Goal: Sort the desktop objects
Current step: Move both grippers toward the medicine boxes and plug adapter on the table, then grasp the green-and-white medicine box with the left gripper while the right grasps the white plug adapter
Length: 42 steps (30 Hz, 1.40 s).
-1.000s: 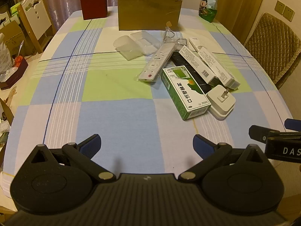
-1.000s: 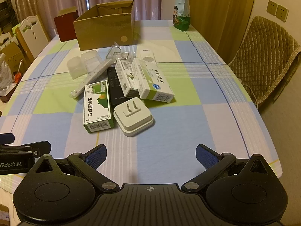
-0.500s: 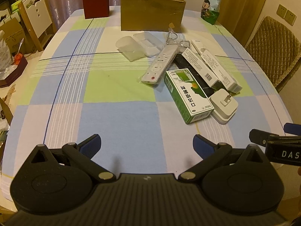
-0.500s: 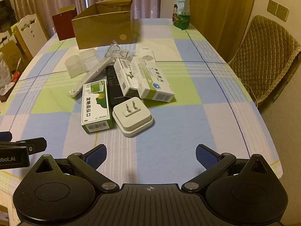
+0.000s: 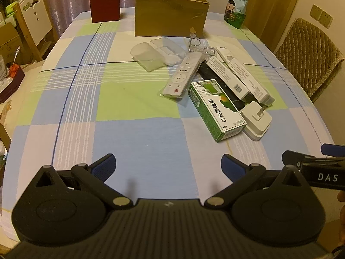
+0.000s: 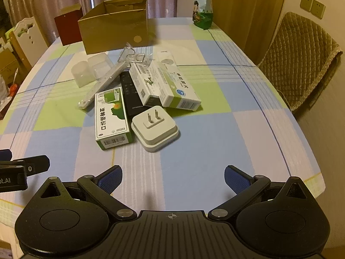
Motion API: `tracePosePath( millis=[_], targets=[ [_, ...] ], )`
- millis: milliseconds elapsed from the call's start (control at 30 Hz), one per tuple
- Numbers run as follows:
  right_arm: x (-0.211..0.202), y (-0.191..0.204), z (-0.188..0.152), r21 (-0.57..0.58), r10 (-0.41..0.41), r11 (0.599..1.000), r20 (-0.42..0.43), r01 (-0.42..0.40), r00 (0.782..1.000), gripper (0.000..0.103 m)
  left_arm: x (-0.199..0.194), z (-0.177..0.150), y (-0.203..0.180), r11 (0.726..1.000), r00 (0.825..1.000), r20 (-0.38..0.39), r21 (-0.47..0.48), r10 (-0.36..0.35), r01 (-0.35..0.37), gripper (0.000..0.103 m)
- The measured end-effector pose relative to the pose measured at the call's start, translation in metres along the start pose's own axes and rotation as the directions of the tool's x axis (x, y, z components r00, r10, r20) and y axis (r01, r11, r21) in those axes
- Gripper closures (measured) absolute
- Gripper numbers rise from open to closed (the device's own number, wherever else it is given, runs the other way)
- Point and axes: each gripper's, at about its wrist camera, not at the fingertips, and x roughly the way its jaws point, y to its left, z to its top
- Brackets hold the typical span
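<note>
The right gripper (image 6: 172,178) (jaws wide apart) hovers near a white plug adapter (image 6: 154,127) beside a green box (image 6: 111,119).

L tool (image 5: 168,166) & R tool (image 6: 173,178) both wide open, empty, held level side by side

Cluttered pile mid-table: green-white medicine box (image 6: 112,118) lying flat, barcode end nearest; white plug adapter (image 6: 154,127) just right of it, prongs up; black remote (image 6: 131,96) partly under two white-green medicine boxes (image 6: 163,85) leaning across it; white remote (image 5: 183,74) in plastic wrap, angled; clear plastic cases (image 5: 157,55) behind; brown cardboard box (image 5: 170,14) open, upright at far end
</note>
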Motion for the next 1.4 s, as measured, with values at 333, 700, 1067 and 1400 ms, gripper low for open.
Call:
tracePosePath(
  millis=[333, 700, 1067, 1400],
  targets=[
    [-0.002, 0.012, -0.002, -0.012, -0.013, 1.000, 0.015, 0.013, 1.000, 0.000, 0.000, -0.003, 0.016, 1.000, 1.000, -0.019, 0.027, 0.002, -0.001, 0.001],
    [0.001, 0.020, -0.001, -0.134, 0.036, 0.991, 0.057, -0.028, 0.998, 0.000, -0.001, -0.010, 0.030, 0.999, 0.999, -0.033, 0.038, -0.003, 0.004, 0.001],
    [0.054, -0.012, 0.016, -0.401, 0.186, 0.903, 0.044, -0.154, 0.982, 0.001, 0.018, 0.000, 0.013, 0.998, 0.999, -0.033, -0.038, 0.043, -0.044, 0.001],
    [0.104, -0.023, 0.024, -0.500, 0.294, 0.822, -0.037, -0.272, 0.955, 0.026, 0.032, 0.016, -0.007, 0.993, 0.996, -0.028, -0.081, 0.088, -0.090, 0.001]
  ],
)
